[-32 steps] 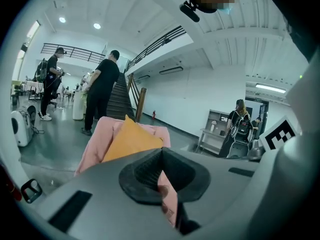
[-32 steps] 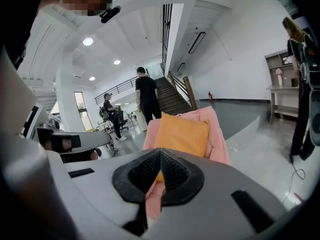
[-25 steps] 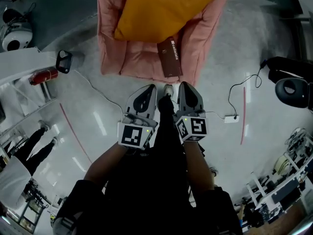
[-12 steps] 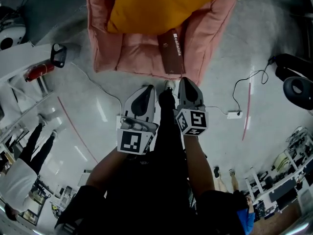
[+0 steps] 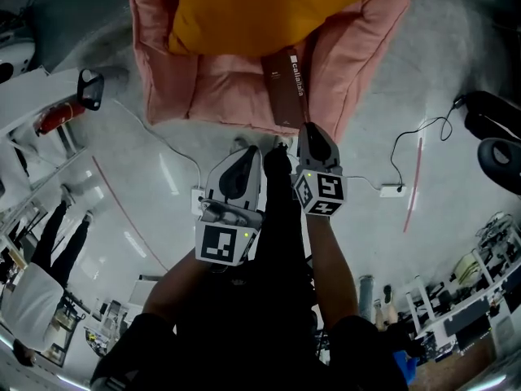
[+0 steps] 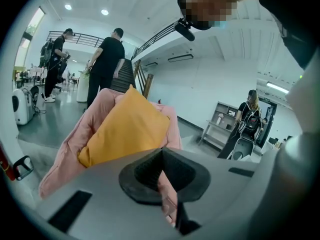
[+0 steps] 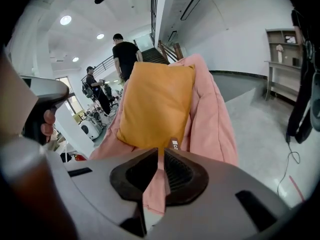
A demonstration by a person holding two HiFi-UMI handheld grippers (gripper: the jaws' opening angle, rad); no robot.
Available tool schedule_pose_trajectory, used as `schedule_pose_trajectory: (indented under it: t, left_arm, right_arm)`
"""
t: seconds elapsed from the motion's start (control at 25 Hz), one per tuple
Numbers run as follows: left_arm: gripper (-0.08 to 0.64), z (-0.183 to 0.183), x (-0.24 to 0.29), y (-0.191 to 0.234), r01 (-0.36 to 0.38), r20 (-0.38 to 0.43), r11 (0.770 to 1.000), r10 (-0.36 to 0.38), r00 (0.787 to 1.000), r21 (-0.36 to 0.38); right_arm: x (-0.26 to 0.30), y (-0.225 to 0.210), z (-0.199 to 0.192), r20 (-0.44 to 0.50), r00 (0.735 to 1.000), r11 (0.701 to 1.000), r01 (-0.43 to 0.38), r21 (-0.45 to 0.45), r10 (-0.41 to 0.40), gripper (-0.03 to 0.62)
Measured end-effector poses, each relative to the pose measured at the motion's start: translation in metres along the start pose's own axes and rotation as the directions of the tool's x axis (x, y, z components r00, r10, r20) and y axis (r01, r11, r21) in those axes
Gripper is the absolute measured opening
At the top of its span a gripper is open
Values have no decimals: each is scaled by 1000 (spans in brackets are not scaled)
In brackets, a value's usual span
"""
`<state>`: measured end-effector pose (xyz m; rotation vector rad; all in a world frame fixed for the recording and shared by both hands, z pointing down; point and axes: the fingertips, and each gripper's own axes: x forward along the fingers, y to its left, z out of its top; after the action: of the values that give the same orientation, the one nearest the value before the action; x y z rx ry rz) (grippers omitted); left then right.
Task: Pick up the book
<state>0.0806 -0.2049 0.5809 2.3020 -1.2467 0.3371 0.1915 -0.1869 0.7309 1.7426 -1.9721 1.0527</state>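
Now | book (image 5: 286,88) partly under cushion (image 5: 260,10) | right hand-held gripper (image 5: 313,129) just opening, empty | left hand-held gripper (image 5: 249,149) closed

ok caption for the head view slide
Left tongs and right tongs point at a brown book on a pink seat by a yellow cushion

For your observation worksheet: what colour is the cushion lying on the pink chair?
The cushion is mustard yellow, clearest in the head view.
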Motion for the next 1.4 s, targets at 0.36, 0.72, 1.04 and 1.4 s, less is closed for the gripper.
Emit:
schedule_pose_trajectory:
  t: [0.36, 0.72, 1.04, 1.4]
  left_arm:
    - [8, -10, 22, 10, -5, -8, 1000, 5, 1000, -26]
    - [8, -15, 37, 25, -19, -7, 999, 19, 1000, -39]
    - [8, -16, 38, 37, -38, -6, 996, 38, 999, -78]
    - [8, -17, 41, 44, -36, 3, 997, 36, 999, -70]
  right_arm:
    - [55, -17, -13, -71, 997, 999, -16, -27, 14, 104]
    - [97, -32, -27, -147, 989, 999, -18, -41, 12, 146]
    - [111, -34, -47, -223, 975, 999, -22, -47, 11, 167]
    - [126, -40, -62, -282, 960, 998, -10, -57, -7, 223]
